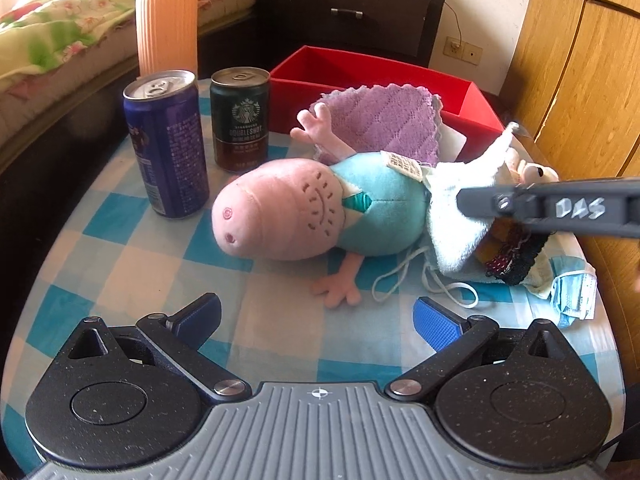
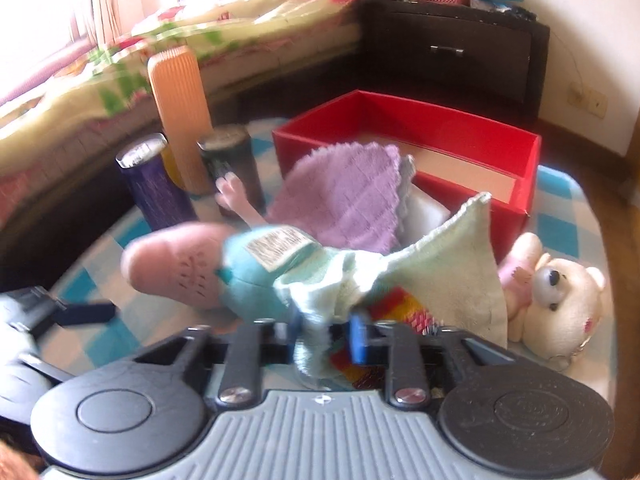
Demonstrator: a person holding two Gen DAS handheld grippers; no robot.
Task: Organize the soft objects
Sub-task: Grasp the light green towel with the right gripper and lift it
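A pale green cloth lies over the back end of a pink pig plush in teal and rises to a peak. My right gripper is shut on the cloth's bunched near edge. In the left wrist view the same gripper reaches in from the right and pinches the pale cloth beside the pig plush. My left gripper stands open over the checkered tablecloth, just short of the pig's foot, holding nothing. A purple cloth leans on the open red box behind.
Two drink cans and an orange ribbed cylinder stand at the back left. A white bear plush and a colourful knit piece lie at the right. A blue face mask rests near the table's right edge.
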